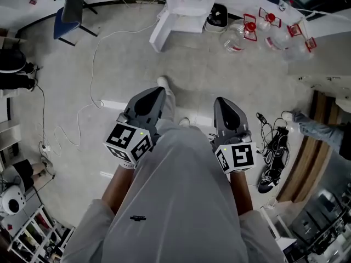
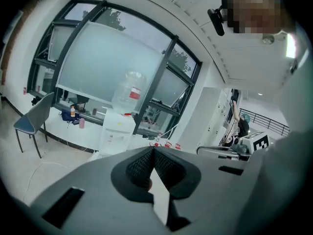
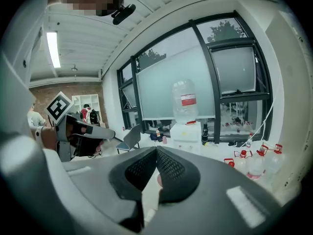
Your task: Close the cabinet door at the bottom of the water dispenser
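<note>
Seen from above, a person in a pale shirt holds two grippers out over a grey floor. The left gripper (image 1: 155, 95) sits just left of centre and the right gripper (image 1: 223, 104) just right of centre. Both point toward the top of the frame, and the shirt covers part of each forearm.

The left gripper view shows its dark ribbed jaws pressed together with nothing between them. The right gripper view shows the same: jaws pressed together and empty.

The white water dispenser (image 1: 188, 1) stands at the top centre, well apart from both grippers, and the frame edge cuts off its upper part. A white panel (image 1: 162, 32) juts from its base toward the lower left. It appears to be the cabinet door standing open, though the steep angle makes this hard to confirm.

In both gripper views the dispenser is far off under a window, with a clear water bottle (image 3: 185, 101) on top. Each gripper's own body hides the dispenser's lower cabinet.

Clear jugs with red caps (image 1: 249, 29) lie at the upper right, and a blue chair (image 1: 68, 12) is at the upper left. A leg in jeans (image 1: 318, 127) is cut off at the right edge.
</note>
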